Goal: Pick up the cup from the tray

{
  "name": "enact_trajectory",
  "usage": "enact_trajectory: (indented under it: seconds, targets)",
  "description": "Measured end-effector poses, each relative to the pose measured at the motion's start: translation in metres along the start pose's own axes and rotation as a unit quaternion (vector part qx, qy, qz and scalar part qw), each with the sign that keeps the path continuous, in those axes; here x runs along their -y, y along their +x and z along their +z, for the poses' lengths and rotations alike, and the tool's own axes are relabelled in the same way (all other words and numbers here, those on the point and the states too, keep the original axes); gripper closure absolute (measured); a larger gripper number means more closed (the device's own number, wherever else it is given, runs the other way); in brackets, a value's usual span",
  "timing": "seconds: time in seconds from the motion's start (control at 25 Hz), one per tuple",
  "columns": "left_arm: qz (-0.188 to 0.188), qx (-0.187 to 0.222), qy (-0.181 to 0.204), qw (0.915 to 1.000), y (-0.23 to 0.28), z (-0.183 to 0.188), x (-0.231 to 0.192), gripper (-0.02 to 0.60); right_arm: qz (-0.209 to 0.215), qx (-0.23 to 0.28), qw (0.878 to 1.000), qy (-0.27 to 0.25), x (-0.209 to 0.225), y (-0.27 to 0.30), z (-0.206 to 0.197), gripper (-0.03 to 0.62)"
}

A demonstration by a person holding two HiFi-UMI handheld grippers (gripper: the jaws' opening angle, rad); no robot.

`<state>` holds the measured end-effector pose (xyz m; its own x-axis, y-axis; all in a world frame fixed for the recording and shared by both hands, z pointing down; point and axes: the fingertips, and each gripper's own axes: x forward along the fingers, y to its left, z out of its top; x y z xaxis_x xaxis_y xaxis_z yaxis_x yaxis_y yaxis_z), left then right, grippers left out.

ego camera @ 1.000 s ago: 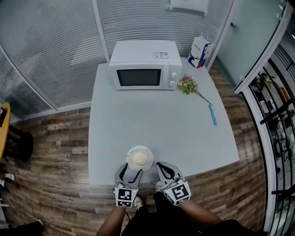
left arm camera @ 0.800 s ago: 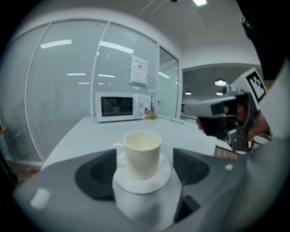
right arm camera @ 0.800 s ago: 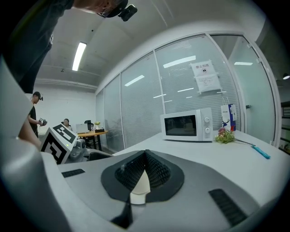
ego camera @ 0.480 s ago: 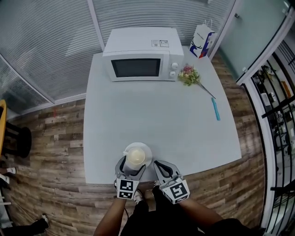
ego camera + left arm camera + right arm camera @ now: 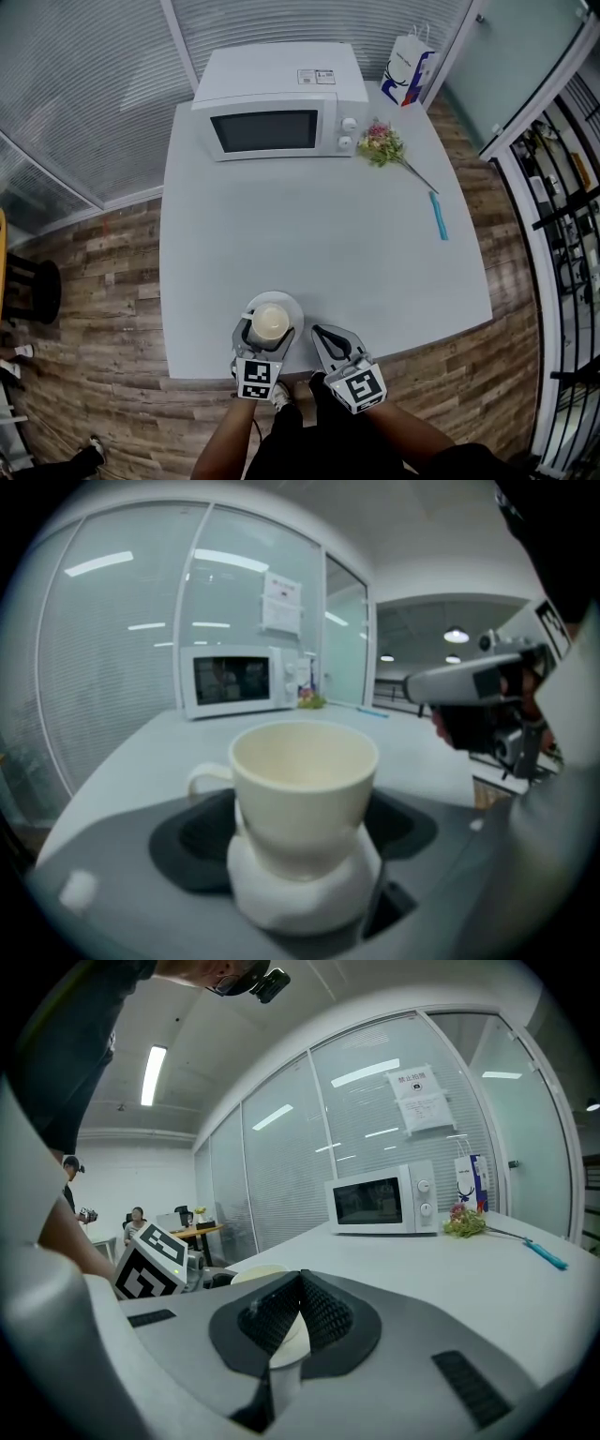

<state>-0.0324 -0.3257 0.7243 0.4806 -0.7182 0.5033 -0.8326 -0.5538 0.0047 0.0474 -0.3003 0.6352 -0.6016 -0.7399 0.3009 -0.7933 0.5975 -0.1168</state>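
Head view: the cup [image 5: 270,322] sits on its round white tray [image 5: 292,304] at the near table [image 5: 328,244] edge, right between the jaws of the left gripper [image 5: 267,335]. The right gripper [image 5: 325,336] hovers just beside it.

Left gripper view: jaws spread wide, the cup upright between them, handle pointing left, pads not pressing on it.

Right gripper view: jaws closed tip to tip, nothing held; the cup's rim peeks out just left of them.
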Motion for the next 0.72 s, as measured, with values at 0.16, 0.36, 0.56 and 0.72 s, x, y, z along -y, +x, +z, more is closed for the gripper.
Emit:
enact_trajectory:
  seconds: [0.16,0.36,0.56,0.72]
  targets:
    - [0.003,0.0,0.003,1.0,0.004,0.001,-0.002,0.166,0.002,0.007,1.0,0.0,0.002,0.001,-0.001,0.605]
    - [0.008,0.006,0.003,0.9999,0.003,0.004,-0.002,0.167,-0.006,0.011,1.0,-0.002,0.006,-0.005,0.0,0.605]
    - [0.011,0.031,0.008,0.9994,-0.008,0.022,-0.001,0.167,-0.015,0.017,1.0,-0.005,0.006,-0.013,0.005,0.605]
    - [0.01,0.05,0.017,0.9986,-0.022,0.045,0.002,0.167,-0.018,0.031,0.999,-0.01,0.004,-0.016,0.017,0.605]
